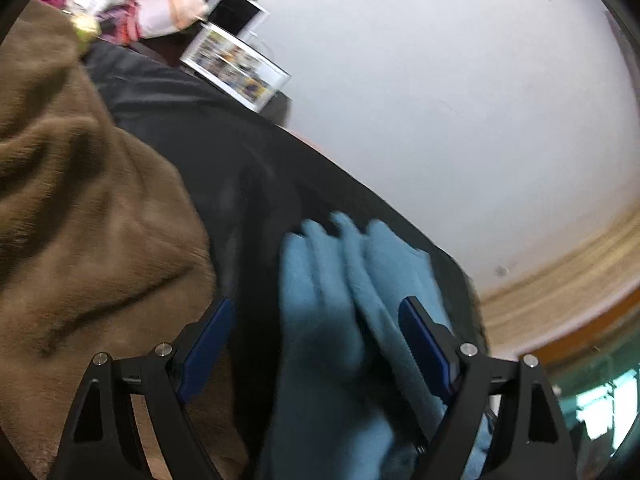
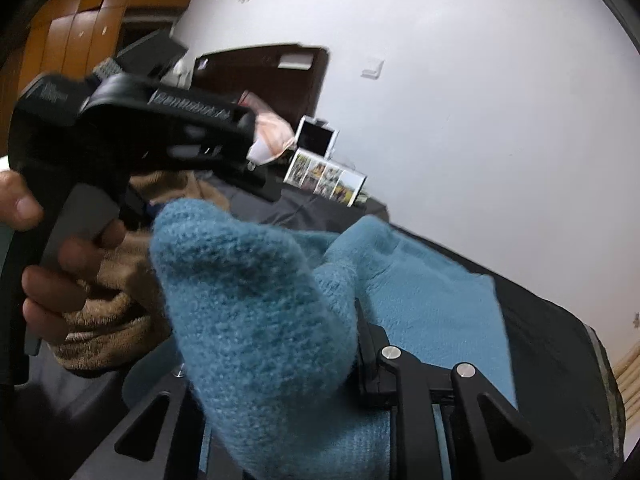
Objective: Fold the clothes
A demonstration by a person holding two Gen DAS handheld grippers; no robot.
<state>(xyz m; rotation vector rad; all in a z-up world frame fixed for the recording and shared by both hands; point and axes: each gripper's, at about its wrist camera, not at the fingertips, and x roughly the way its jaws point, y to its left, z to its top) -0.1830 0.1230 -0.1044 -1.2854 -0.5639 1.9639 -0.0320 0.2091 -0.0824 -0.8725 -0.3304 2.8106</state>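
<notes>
1. Fingers of the left gripper (image 1: 316, 344) — blue-padded, spread wide apart; a blurred fold of the blue fleece garment (image 1: 320, 320) is seen lying between them, with no pad pressed against it.
2. Fingers of the right gripper (image 2: 276, 360) — largely buried under a bunched fold of the blue fleece garment (image 2: 260, 308), which is draped over and between them; whether the jaws are clamped on it cannot be told.
3. Blue fleece garment — its far part is spread flat on the dark sheet (image 2: 560, 344); its near part is raised at the right gripper.
4. Brown fleece blanket (image 1: 80, 200) — heaped in folds on the dark sheet (image 1: 248, 160), just beside the blue garment, to its left.
5. Left gripper body (image 2: 132, 128) — seen from the right wrist view, held by a hand (image 2: 52, 264) around its grey handle.
6. Photo frame (image 1: 236, 66) — stood against the white wall (image 1: 440, 80), past the far edge of the sheet.
</notes>
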